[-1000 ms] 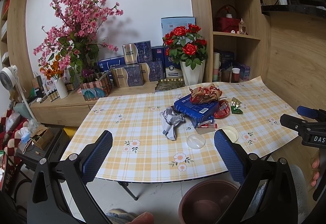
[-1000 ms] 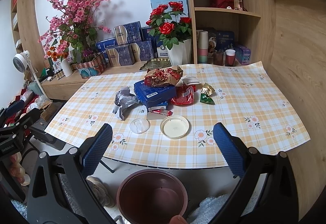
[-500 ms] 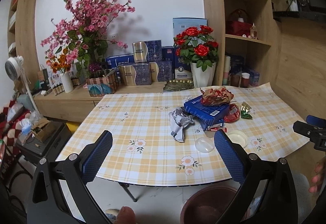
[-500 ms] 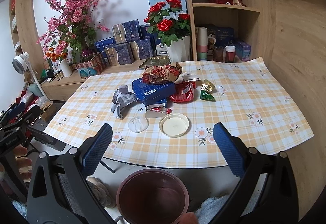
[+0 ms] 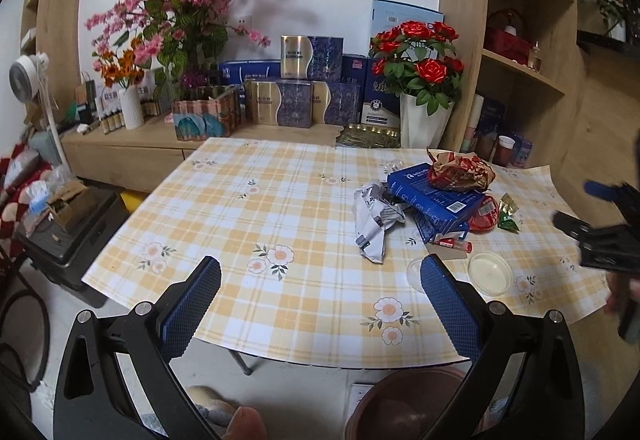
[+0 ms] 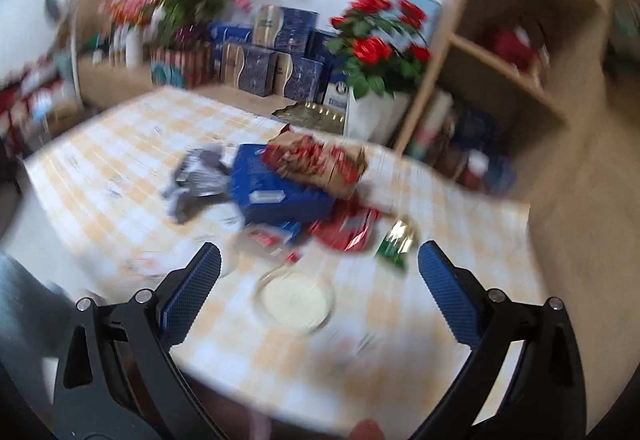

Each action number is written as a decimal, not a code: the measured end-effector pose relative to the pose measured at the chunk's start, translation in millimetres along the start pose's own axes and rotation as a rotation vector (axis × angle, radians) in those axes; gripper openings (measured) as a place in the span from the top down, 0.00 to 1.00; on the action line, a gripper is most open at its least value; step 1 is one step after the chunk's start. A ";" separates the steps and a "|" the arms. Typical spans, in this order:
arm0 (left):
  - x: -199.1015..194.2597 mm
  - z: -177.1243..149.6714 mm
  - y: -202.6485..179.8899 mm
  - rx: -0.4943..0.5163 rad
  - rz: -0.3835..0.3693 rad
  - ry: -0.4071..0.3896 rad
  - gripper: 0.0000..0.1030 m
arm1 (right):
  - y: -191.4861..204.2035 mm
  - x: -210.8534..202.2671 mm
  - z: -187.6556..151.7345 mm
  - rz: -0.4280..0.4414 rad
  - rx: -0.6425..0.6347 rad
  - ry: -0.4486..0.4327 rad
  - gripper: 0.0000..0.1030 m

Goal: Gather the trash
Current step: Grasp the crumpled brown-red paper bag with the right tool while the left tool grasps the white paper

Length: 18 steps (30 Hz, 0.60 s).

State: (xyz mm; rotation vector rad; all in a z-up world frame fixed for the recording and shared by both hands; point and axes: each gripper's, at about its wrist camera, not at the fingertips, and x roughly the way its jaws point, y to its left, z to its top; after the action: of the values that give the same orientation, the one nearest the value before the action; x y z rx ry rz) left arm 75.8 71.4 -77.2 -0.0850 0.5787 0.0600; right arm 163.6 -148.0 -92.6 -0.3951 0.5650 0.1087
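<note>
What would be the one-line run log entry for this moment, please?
phase: approach | left gripper: open, empty | right gripper: open, empty, over white lid | trash pile around blue box: untouched | brown bin: below table edge

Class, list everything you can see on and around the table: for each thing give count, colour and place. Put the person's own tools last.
Table: one, yellow check cloth, centre.
Box: one, blue, right of centre.
Paper bag: one, red and brown, on the box.
Crumpled wrapper: one, grey, left of the box.
Lid: one, white, near edge.
Packet: one, green and gold, right of the box.
Bin: one, brown, on the floor.
Roses: one bunch, red, behind the table.
Left claw: open.
Right claw: open.
</note>
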 end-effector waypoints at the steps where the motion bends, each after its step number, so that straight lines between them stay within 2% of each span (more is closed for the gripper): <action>1: 4.9 -0.4 2.7 -0.004 0.000 0.003 0.05 | 1.4 17.8 7.7 0.008 -0.024 0.009 0.05; 8: 39.5 -4.7 12.8 -0.011 0.005 0.037 0.05 | 13.1 115.3 51.4 0.113 -0.207 0.040 0.05; 11: 54.6 -5.5 17.2 -0.014 -0.007 0.059 0.05 | 23.4 150.6 66.5 0.137 -0.279 0.096 0.05; 15: 72.1 -7.8 21.1 -0.037 -0.044 0.095 0.05 | 32.1 189.5 72.3 0.077 -0.347 0.160 0.06; 18: 80.6 -9.3 20.0 -0.040 -0.074 0.108 0.05 | 28.0 204.0 73.1 0.072 -0.321 0.184 0.06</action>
State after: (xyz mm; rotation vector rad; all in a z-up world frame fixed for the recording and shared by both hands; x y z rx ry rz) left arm 136.5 93.0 -130.5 -0.1495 0.6816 -0.0054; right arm 365.9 -95.0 -155.9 -0.7023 0.7463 0.2352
